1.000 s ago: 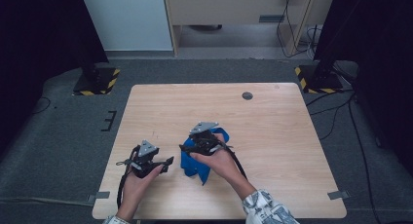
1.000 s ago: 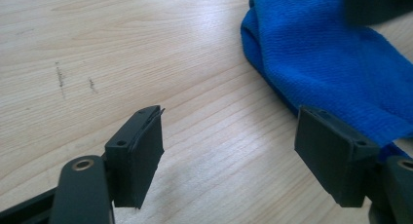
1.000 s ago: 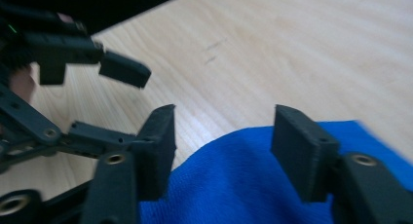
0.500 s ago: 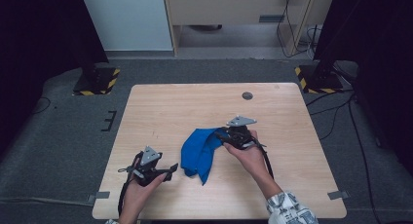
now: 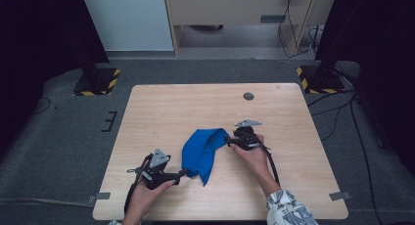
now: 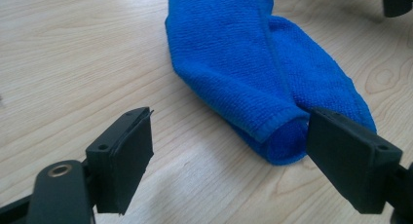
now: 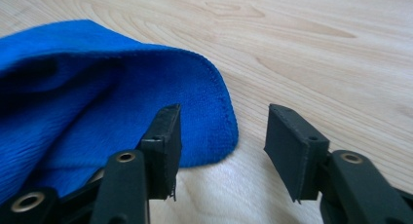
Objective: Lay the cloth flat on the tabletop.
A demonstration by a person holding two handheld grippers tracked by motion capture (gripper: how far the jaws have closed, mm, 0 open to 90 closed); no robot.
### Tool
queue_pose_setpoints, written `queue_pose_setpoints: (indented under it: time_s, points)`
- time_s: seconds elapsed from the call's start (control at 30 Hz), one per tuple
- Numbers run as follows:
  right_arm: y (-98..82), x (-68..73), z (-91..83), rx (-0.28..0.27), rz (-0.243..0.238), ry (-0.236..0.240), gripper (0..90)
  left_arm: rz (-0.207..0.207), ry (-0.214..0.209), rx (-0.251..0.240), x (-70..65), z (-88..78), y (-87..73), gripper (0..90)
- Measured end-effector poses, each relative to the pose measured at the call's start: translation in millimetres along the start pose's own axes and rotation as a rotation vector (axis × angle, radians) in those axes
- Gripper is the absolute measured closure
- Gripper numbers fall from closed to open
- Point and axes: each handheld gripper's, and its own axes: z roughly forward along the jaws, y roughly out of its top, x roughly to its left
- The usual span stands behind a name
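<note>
The blue cloth [image 5: 200, 154] lies folded over on the wooden table [image 5: 161, 112], near its middle and toward the person's edge. The right gripper [image 7: 221, 153] has its jaws apart and has just been opening them; the cloth's hemmed far corner sits beside one jaw, with bare wood in the gap. The left gripper [image 6: 229, 156] has its jaws spread wide, having just been opening, and the cloth's near rolled end lies just inside one jaw, unpressed. In the high view the cloth lies between both grippers, below a dark round disc [image 5: 248, 96].
</note>
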Motion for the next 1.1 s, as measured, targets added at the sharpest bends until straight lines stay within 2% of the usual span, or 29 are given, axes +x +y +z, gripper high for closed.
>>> queue_pose_setpoints:
  time_s: [0.17, 0.27, 0.33, 0.43, 0.53, 0.67, 0.73, 0.83, 0.9, 1.0, 1.1]
  points:
    - [-0.3, 2.9, 15.3, 0.021, 0.006, 0.010, 49.1, 0.028, -0.014, 0.012, -4.6, 3.2, 0.2, 17.8]
    - [0.4, 7.4, 16.5, 0.028, -0.028, -0.006, 64.2, 0.042, -0.014, 0.021, -3.9, 4.7, -0.1, 23.6]
    - [0.3, 7.4, 14.6, 0.043, -0.047, 0.006, 75.3, 0.049, -0.024, 0.028, -2.9, 6.1, -0.3, 30.1]
    - [-2.4, 4.2, 8.6, 0.058, -0.054, 0.025, 84.3, 0.060, -0.037, 0.035, -2.8, 7.6, 1.1, 41.0]
    - [-6.5, 0.7, -1.3, 0.042, -0.059, 0.032, 86.0, 0.068, -0.038, 0.028, -3.2, 9.1, 3.2, 50.6]
    - [-15.1, -3.6, -21.4, 0.045, -0.089, 0.049, 86.6, 0.049, -0.063, 0.039, -1.9, 15.7, 5.9, 61.0]
    - [-19.1, -6.1, -33.8, 0.045, -0.097, 0.058, 86.6, 0.054, -0.082, 0.046, -3.9, 18.0, 8.1, 65.3]
    - [-19.7, -9.1, -49.1, 0.045, -0.095, 0.077, 86.8, 0.081, -0.075, 0.038, -9.3, 19.3, 12.1, 71.7]
    - [-19.3, -9.7, -59.9, 0.056, -0.118, 0.085, 86.8, 0.086, -0.071, 0.033, -10.5, 21.0, 14.4, 77.8]
    - [-20.8, -10.0, -66.3, 0.064, -0.132, 0.089, 86.8, 0.086, -0.066, 0.028, -10.1, 23.8, 16.2, 81.6]
    - [-28.3, -12.4, -71.9, 0.077, -0.163, 0.087, 87.0, 0.062, -0.039, -0.015, -4.1, 28.5, 21.1, 81.5]
